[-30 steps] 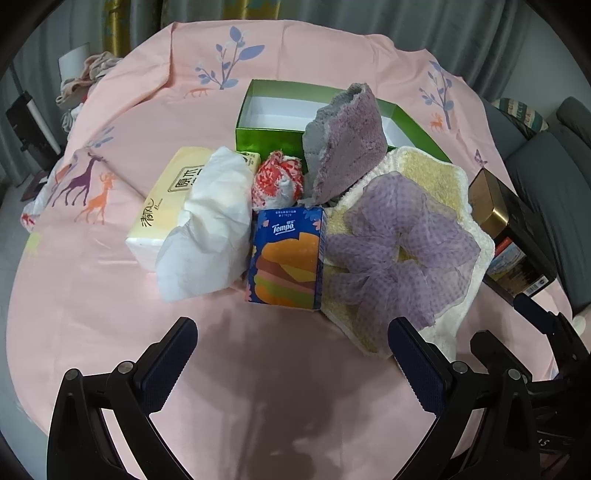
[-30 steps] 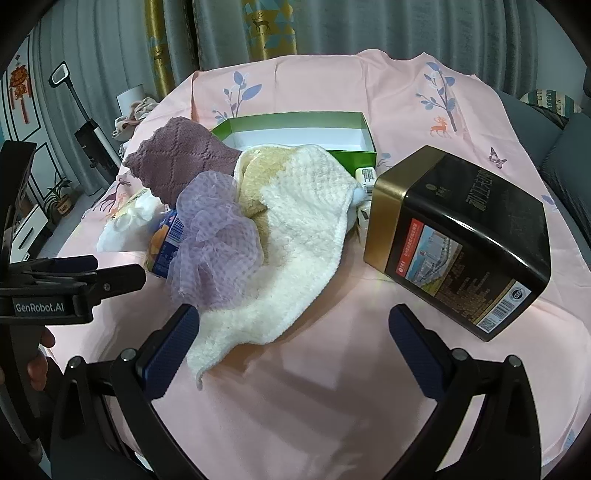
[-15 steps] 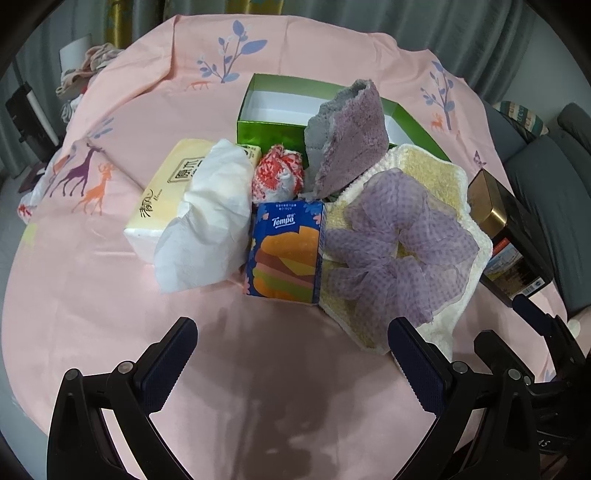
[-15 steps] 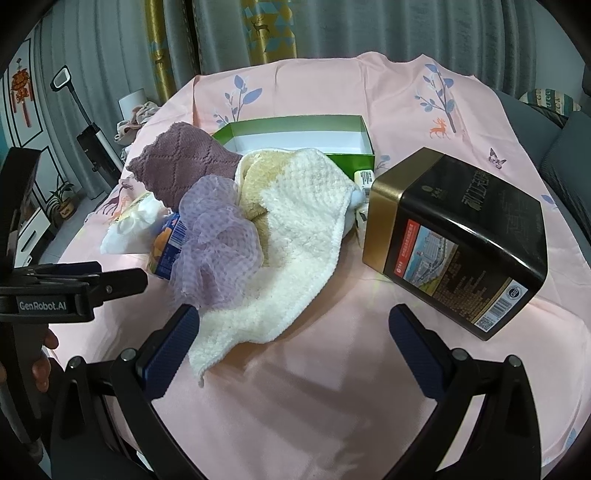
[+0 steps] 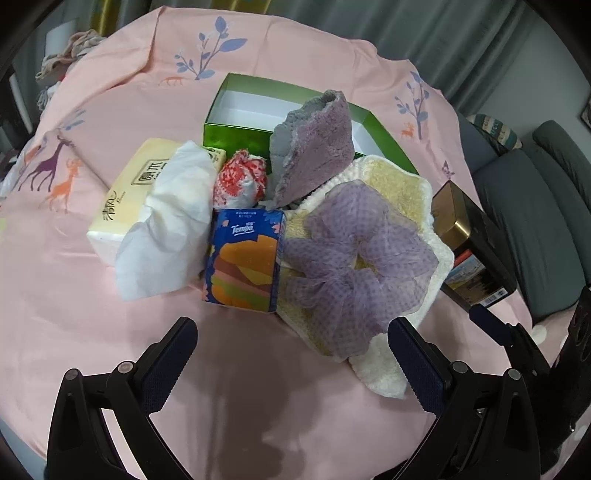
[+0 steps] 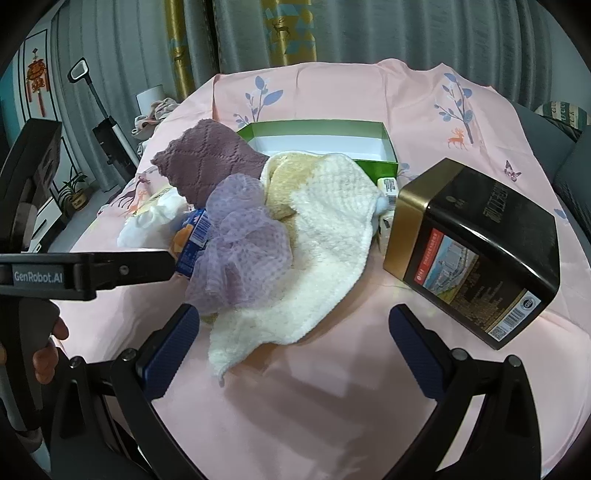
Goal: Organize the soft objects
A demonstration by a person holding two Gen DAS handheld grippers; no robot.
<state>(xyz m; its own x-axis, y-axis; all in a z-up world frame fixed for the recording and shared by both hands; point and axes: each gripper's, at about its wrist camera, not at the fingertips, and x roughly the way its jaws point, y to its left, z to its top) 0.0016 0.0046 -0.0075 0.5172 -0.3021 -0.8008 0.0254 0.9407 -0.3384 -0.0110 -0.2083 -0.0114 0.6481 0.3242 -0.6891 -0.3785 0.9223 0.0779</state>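
A purple mesh scrunchie [image 5: 354,258] [image 6: 240,251] lies on a cream and yellow towel [image 5: 402,192] [image 6: 325,236]. A mauve and grey cloth [image 5: 317,147] [image 6: 214,162] stands bunched behind them, in front of an open green box [image 5: 236,122] [image 6: 384,147]. A blue Tempo tissue pack [image 5: 243,262], a white tissue sheet [image 5: 170,221], a yellow tissue pack [image 5: 125,192] and a red and white wad [image 5: 240,177] sit to the left. My left gripper [image 5: 291,354] is open and empty before the pile. My right gripper [image 6: 293,347] is open and empty over the towel's near corner.
A black and gold tin [image 6: 476,243] [image 5: 469,243] lies on its side at the right of the towel. The round table carries a pink printed cloth [image 5: 110,110]. A grey sofa [image 5: 546,206] stands to the right. Curtains [image 6: 258,33] hang behind.
Both grippers have moved a little closer to the pile. The objects have not moved.
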